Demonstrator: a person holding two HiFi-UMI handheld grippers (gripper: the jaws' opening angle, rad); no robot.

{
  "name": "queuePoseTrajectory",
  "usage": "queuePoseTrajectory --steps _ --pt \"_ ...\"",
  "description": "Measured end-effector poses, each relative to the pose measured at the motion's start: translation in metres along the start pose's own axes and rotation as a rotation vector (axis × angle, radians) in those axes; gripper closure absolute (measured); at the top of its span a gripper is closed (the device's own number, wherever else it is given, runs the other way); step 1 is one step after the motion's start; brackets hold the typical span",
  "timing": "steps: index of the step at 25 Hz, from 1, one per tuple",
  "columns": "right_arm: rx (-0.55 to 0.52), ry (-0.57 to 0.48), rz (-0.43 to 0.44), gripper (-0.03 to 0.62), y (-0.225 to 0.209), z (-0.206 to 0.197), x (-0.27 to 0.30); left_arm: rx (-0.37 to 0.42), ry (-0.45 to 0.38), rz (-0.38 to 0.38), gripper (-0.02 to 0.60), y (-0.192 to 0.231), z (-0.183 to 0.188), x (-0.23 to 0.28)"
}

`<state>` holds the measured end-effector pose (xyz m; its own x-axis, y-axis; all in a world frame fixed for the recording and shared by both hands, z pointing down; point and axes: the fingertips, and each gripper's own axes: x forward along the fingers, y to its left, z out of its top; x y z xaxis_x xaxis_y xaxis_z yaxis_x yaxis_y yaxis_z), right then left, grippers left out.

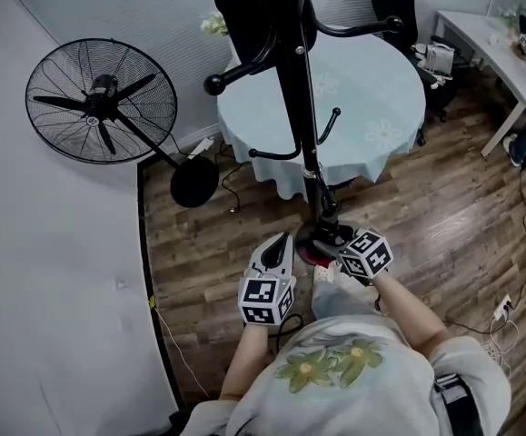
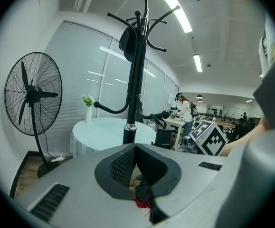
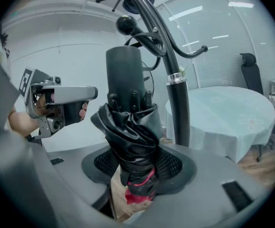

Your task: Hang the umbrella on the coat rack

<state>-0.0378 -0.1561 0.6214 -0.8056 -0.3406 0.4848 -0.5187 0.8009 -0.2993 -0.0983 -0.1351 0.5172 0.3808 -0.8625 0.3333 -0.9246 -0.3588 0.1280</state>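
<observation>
Right gripper view shows your right gripper [image 3: 137,167] clamped round the folded black fabric umbrella [image 3: 130,122], upright beside the black metal coat rack [image 3: 177,108]; left gripper view shows your left gripper [image 2: 136,148] closed, empty.

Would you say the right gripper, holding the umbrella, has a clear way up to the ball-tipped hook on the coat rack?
Probably yes: the right gripper is shut on the umbrella, and the ball-tipped hook shows above the umbrella's top with nothing between them.
</observation>
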Motion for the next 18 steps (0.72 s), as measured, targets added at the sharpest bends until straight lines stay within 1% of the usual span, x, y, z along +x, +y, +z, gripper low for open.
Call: queuePoseTrajectory --steps 18 --pt "0.017 0.048 -0.013 0.378 -0.015 -0.007 0.013 -0.028 0.030 -0.001 0.580 0.009 -0.012 0.011"
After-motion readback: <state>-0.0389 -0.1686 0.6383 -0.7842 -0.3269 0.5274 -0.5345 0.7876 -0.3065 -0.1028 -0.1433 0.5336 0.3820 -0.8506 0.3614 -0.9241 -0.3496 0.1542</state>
